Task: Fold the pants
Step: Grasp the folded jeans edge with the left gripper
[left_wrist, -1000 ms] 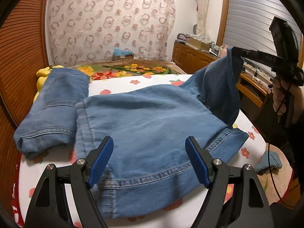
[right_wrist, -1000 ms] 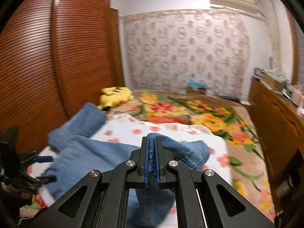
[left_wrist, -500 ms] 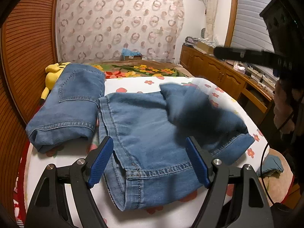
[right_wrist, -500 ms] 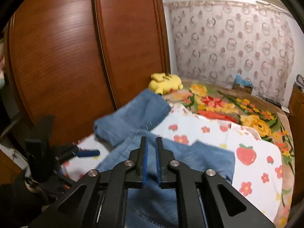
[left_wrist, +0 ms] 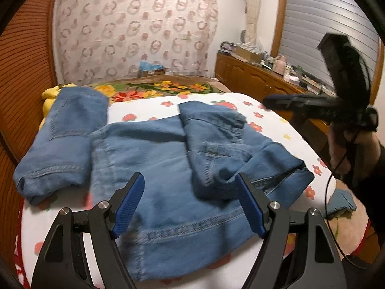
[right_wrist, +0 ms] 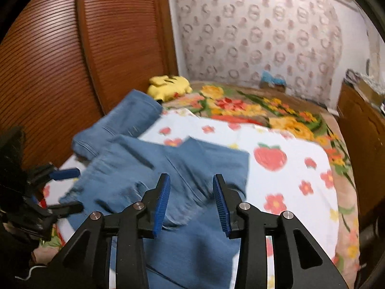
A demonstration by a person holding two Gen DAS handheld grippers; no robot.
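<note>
We saw the pants (left_wrist: 168,159) lying on the bed (right_wrist: 288,180), one end flopped over them, beside another folded pair (left_wrist: 62,142) and a yellow plush toy (right_wrist: 169,85). The left claw (left_wrist: 190,204) stood spread and empty; the right claw (right_wrist: 191,202) was opening, denim beneath but unpinched.

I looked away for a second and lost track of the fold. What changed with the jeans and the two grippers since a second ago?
The right gripper carried the pant leg it had clamped over the jeans, let it drop there, and its jaws are opening, nothing pinched. The left gripper stayed open above the near hem, and the folded jeans on the left stayed put.
</note>
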